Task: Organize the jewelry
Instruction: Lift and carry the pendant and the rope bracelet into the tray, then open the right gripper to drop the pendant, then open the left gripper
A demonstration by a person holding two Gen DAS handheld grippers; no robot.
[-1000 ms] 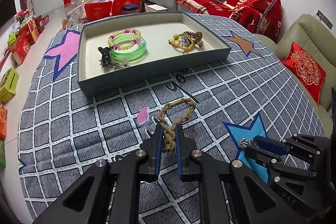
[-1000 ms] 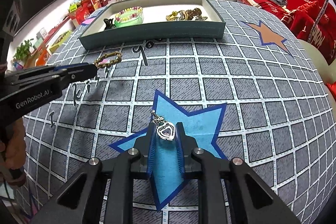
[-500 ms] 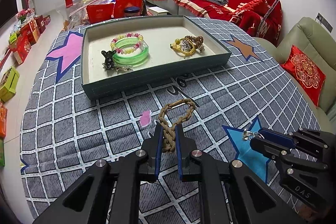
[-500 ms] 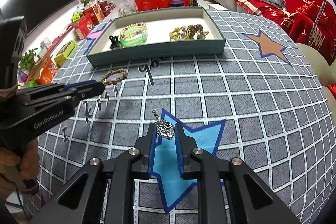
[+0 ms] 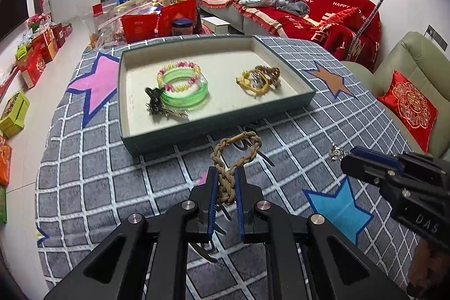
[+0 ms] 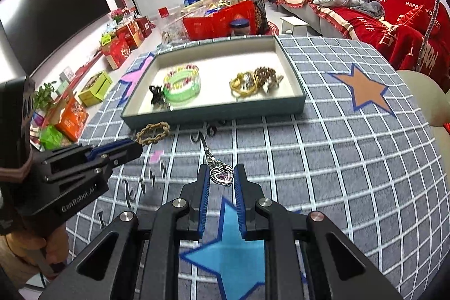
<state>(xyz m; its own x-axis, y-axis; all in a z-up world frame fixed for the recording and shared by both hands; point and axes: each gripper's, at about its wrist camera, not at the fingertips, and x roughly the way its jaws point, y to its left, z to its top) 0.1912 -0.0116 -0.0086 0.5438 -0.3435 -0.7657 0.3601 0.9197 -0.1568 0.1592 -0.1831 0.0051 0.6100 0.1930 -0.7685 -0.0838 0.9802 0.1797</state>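
The left tongs (image 5: 226, 182) grip a tan braided cord bracelet (image 5: 234, 156), its loop jutting beyond their tips. The right tongs (image 6: 222, 177) pinch a silver heart pendant (image 6: 222, 175) with a purple stone. Both are held short of the jewelry tray (image 5: 219, 128).

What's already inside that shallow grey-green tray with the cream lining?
Inside the shallow grey-green tray: a translucent green bangle with a pink-and-yellow beaded bracelet on top, a black hair claw, a yellow ring-shaped piece and a brown beaded piece. Whatever lies beneath these is hidden.

Braided tan bracelet (image 5: 235, 159) and heart pendant (image 6: 222, 175) held above tray (image 5: 213, 128).
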